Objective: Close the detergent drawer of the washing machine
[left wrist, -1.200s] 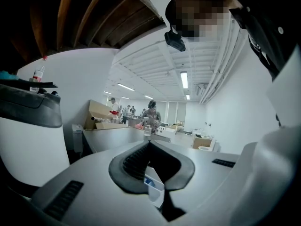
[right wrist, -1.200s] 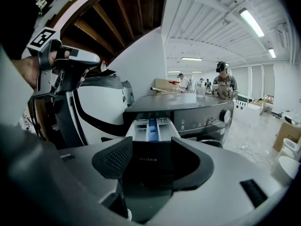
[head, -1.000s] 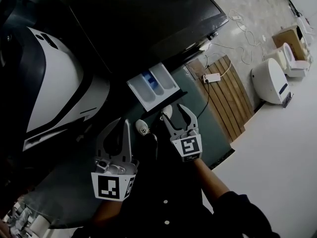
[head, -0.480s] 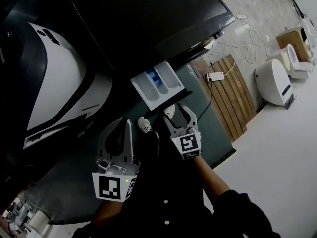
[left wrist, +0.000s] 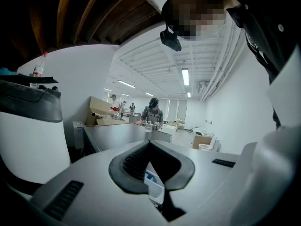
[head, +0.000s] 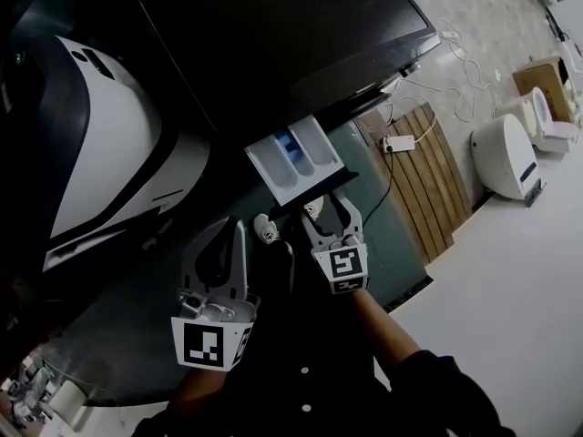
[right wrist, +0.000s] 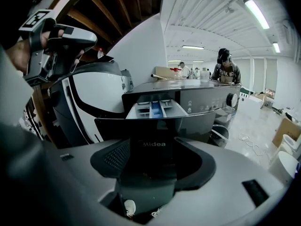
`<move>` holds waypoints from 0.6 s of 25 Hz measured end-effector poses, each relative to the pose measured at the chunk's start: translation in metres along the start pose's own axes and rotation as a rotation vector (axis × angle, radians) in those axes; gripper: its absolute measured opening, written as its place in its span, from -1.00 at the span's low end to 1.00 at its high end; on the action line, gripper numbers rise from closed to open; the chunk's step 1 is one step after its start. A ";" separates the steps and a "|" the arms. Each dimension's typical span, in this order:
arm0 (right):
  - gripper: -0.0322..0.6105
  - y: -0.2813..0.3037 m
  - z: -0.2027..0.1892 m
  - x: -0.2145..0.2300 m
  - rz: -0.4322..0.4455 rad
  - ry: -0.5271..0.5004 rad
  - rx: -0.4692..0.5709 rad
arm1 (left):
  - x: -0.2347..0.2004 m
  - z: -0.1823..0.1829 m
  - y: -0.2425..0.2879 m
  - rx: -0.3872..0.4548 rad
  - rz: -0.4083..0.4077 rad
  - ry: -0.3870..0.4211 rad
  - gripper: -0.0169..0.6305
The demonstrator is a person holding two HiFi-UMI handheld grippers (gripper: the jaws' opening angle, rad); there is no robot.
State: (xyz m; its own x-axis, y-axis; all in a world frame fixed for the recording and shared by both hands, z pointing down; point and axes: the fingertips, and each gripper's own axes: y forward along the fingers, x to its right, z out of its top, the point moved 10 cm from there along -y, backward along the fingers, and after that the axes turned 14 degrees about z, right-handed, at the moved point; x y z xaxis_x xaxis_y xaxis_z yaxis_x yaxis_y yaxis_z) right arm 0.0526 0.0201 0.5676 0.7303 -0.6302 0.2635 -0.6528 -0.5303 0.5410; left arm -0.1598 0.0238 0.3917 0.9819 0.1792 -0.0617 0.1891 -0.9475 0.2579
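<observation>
1. Right gripper view first: the right gripper [right wrist: 154,143] has its jaws spread wide. They've just been opening, and they aren't clamped on anything.
2. Filling the gap just past the tips is the dark front panel [right wrist: 155,131] of the detergent drawer [right wrist: 153,109]. I can't tell whether the tips are touching it or only just short of it.
3. The detergent drawer is pulled out of the washing machine [right wrist: 207,98] with its trays showing, and it sticks out toward the near side, right at the right gripper.
4. What matters here is that the drawer's long axis runs from the jaws straight away into the machine. I reckon the push has to go far-ward along that line, square on the panel, or it could skew and jam.
5. In the head view the left gripper [head: 234,230] hangs nearer and further left. Its tips are together on nothing and it's well apart from the drawer, so the right one is clearly closer.
</observation>
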 end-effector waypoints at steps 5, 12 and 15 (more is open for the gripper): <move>-0.04 0.010 0.008 0.002 0.007 -0.006 0.010 | 0.000 -0.001 0.003 -0.007 0.004 -0.001 -0.91; -0.02 0.028 0.024 0.004 0.002 0.000 0.021 | 0.000 0.002 0.004 -0.010 0.013 0.002 -0.91; -0.02 0.037 0.031 0.007 0.001 -0.022 0.007 | -0.002 0.000 0.005 -0.012 0.023 -0.002 -0.91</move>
State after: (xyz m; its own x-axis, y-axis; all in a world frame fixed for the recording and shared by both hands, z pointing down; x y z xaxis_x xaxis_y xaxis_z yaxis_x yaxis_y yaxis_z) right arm 0.0274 -0.0221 0.5645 0.7255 -0.6426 0.2465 -0.6546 -0.5336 0.5355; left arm -0.1604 0.0183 0.3931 0.9859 0.1570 -0.0581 0.1669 -0.9482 0.2705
